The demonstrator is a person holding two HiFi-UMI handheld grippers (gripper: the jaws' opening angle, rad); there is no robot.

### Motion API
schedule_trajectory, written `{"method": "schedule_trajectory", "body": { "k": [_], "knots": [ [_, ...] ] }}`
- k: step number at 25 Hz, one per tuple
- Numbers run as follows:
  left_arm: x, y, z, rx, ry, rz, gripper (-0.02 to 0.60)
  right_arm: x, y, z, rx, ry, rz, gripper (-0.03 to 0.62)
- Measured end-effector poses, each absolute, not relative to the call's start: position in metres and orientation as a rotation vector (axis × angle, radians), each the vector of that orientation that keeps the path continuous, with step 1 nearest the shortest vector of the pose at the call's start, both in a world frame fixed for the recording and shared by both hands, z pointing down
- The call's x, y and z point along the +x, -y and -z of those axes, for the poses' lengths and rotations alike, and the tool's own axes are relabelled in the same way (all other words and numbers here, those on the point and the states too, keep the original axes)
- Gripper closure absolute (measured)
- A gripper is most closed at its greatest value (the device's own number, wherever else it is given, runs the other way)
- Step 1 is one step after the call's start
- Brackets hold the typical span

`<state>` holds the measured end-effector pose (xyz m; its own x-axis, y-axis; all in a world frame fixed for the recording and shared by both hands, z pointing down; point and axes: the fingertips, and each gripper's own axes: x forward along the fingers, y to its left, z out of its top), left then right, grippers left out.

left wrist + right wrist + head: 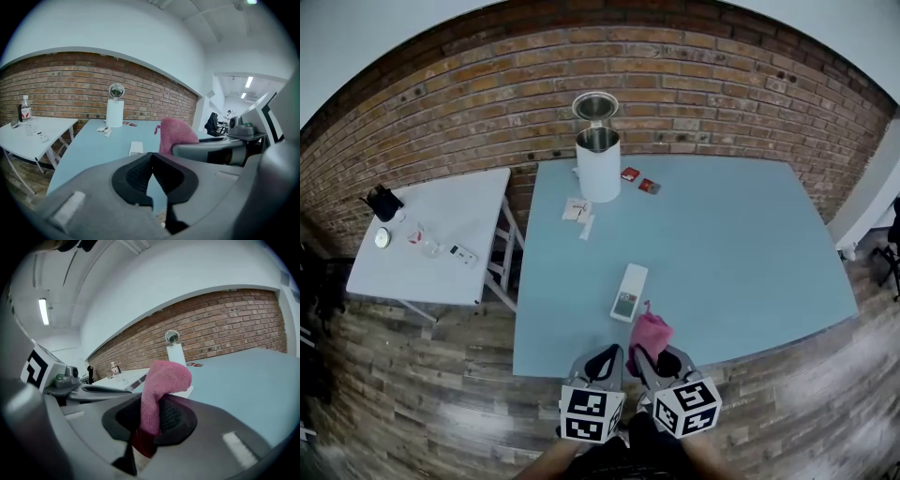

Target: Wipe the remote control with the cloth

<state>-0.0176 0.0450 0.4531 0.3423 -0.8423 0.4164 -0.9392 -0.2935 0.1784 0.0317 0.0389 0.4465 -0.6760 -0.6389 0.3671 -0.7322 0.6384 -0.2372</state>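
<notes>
While the remote control (629, 292) lies flat and white on the blue desk (741, 244), its long side running away from me, neither tool is on it. My left tool (151, 161) has its jaws pressed together tip to tip, with nothing caught between the pads. It sits just short of the remote control's near end and slightly to its left. My right tool (151, 414) is pinching the pink cloth (165, 375). The pads clamp its lower part, and the free upper part stands up out of the jaws and flops over forward. From the head view the cloth is raised just to the right of the remote control's near end, and I cannot tell whether it brushes the casing. The two tools sit side by side, close together, at the desk edge nearest me. Well beyond the remote control, toward the brick wall, stands a white kettle (598, 159) with its lid up.
</notes>
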Motion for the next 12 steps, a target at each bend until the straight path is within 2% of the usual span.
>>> {"method": "schedule_trajectory", "body": {
  "k": [12],
  "knots": [
    [-0.008,-0.059,-0.449,2.249,1.546,-0.311,0.580,0.039,-0.054,-0.443,1.151,2.589,-0.511,0.528]
  ]
}}
